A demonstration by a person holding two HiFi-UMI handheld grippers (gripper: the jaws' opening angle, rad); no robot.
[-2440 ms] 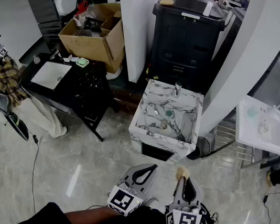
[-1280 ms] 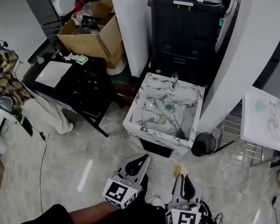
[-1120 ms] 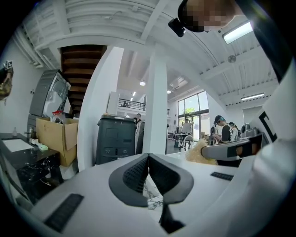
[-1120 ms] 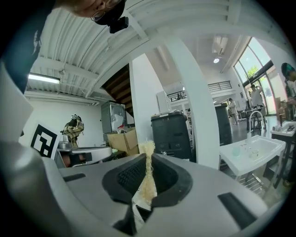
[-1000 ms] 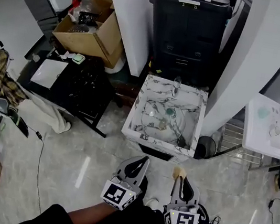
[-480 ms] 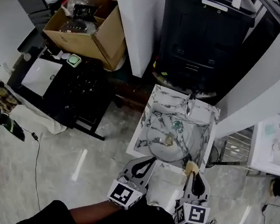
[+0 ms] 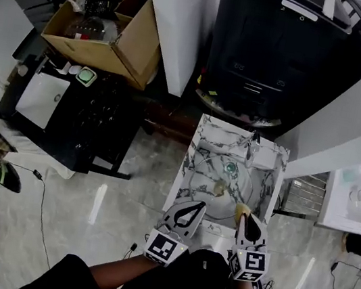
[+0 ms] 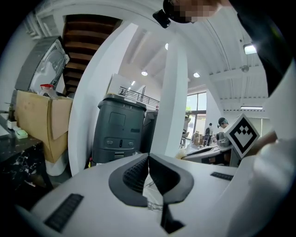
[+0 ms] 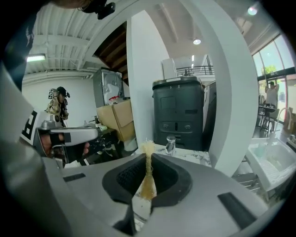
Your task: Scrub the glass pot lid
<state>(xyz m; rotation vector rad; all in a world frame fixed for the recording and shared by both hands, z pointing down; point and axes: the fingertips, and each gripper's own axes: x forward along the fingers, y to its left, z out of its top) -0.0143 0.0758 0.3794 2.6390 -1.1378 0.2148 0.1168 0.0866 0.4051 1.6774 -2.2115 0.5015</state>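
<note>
Pale glossy floor tiles (image 7: 81, 206) spread under a cluttered corner, where an open cardboard box (image 7: 104, 28) sits at the far left above a black table (image 7: 101, 127). Next comes a white column (image 7: 184, 17), and beside it stands a tall dark bin (image 7: 277, 60). In front of the bin sits a marble basin (image 7: 198, 143) with a faucet (image 7: 252, 149) at its back edge. The glass pot lid (image 7: 218, 186) lies inside the basin, knob up. The left gripper (image 7: 192, 207) hovers at the near rim of the basin. Its jaws are pressed together with nothing between them, as the left gripper view (image 8: 148, 159) shows. To its right, the right gripper (image 7: 245, 218) pinches a yellowish scrub pad (image 7: 243, 210) between its jaws. In the right gripper view the frayed top of the pad (image 9: 148, 149) pokes up past the fingertips. Seen from the head, the pad lies over the lid's near right edge, and whether they touch cannot be told. A white sink (image 7: 357, 197) stands at the far right.
</note>
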